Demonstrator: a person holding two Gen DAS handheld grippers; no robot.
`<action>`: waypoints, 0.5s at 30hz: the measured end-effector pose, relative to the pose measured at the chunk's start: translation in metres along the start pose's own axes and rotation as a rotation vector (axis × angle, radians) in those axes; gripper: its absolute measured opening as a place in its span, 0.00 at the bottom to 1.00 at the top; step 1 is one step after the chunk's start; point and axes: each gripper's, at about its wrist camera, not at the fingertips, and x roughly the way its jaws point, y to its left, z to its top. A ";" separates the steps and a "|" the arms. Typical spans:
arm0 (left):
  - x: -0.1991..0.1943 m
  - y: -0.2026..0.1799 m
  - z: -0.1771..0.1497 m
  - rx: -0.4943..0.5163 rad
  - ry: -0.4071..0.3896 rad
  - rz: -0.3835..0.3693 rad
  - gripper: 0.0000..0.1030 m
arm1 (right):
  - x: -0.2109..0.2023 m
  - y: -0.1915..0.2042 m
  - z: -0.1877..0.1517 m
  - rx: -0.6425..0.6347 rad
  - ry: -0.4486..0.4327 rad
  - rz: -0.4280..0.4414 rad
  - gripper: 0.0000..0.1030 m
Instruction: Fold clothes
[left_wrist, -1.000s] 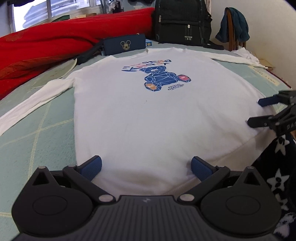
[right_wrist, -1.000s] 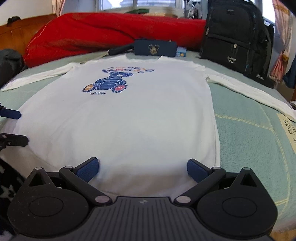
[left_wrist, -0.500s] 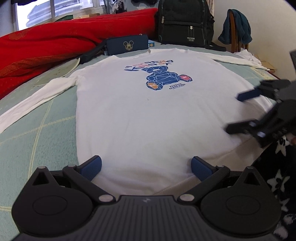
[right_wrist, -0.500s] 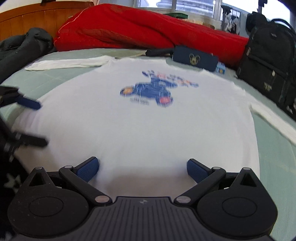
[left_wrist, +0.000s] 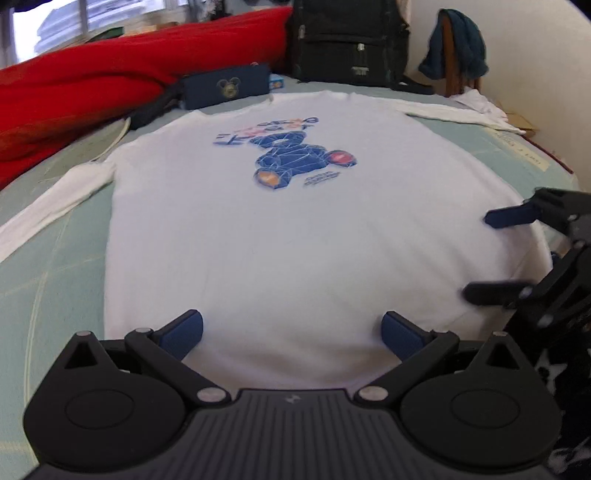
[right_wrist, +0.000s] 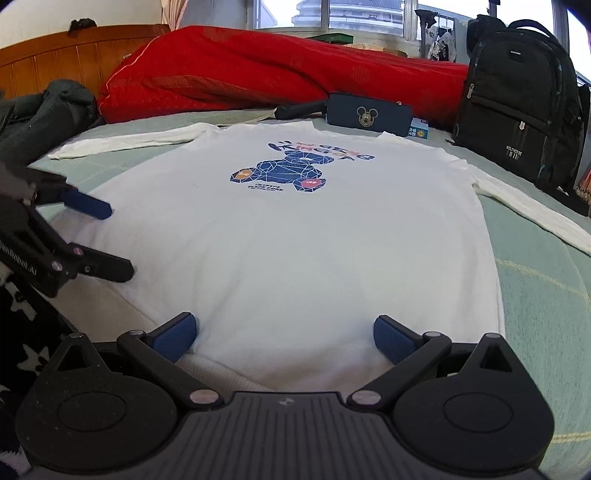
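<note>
A white long-sleeved shirt (left_wrist: 295, 240) with a blue bear print lies face up and flat on the bed, both sleeves spread out sideways. Its hem is nearest to me. My left gripper (left_wrist: 291, 332) hovers open over the hem, nothing between its fingers. Its open jaws show at the left edge of the right wrist view (right_wrist: 114, 240), over the shirt's left side. My right gripper (right_wrist: 283, 336) is open too, over the hem of the shirt (right_wrist: 295, 240). In the left wrist view the right gripper (left_wrist: 480, 256) reaches in over the shirt's right edge.
A red quilt (right_wrist: 258, 77) lies along the far side. A navy Mickey pouch (right_wrist: 369, 114) sits by the collar, a black backpack (right_wrist: 517, 110) at the far right. A dark jacket (right_wrist: 44, 114) lies left, near a wooden headboard (right_wrist: 74, 62). A chair with a teal garment (left_wrist: 458, 48) stands beyond.
The right gripper has swung inward over the shirt's right edge and now faces more to the left, toward the headboard. The left gripper has barely moved. Both stayed open.
</note>
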 end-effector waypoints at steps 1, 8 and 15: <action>-0.002 0.001 -0.001 -0.005 0.003 0.000 0.99 | 0.000 0.000 0.000 0.002 -0.001 0.002 1.00; -0.002 -0.007 0.031 0.067 -0.034 0.038 0.99 | 0.000 0.000 0.000 0.006 0.004 -0.003 1.00; 0.029 -0.005 0.057 0.060 -0.039 0.065 0.99 | -0.001 0.001 0.000 0.006 0.005 -0.005 1.00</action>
